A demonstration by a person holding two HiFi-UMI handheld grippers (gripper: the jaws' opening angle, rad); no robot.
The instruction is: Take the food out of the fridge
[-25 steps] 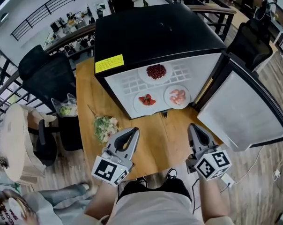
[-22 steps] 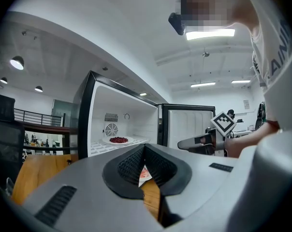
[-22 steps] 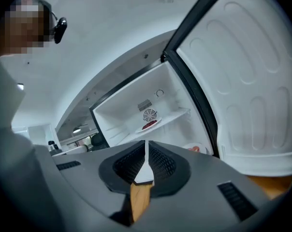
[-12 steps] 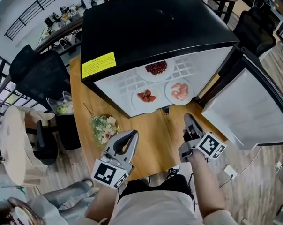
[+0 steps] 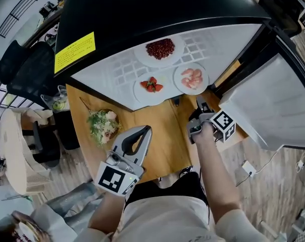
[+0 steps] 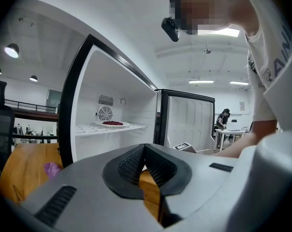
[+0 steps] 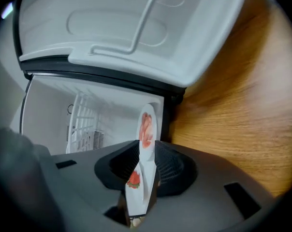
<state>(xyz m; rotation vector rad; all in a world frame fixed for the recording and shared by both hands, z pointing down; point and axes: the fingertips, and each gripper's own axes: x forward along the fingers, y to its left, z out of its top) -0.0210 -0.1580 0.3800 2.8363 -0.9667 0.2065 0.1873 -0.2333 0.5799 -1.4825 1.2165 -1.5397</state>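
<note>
Shrimp [image 5: 192, 76], pink, on white plate [image 5: 190, 91]

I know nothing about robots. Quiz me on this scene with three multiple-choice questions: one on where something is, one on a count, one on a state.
1. Where is the salad?
A. On the floor
B. On the wooden table
C. On a chair

2. How many plates of food stand in the fridge?
A. One
B. Three
C. Five

3. The left gripper's jaws are:
A. Together
B. Wide apart
C. Clamped on a plate

Answers:
1 B, it lies on the tabletop outside the fridge.
2 B, dark red food, strawberries and shrimp.
3 A, its pads meet with nothing between.
</note>
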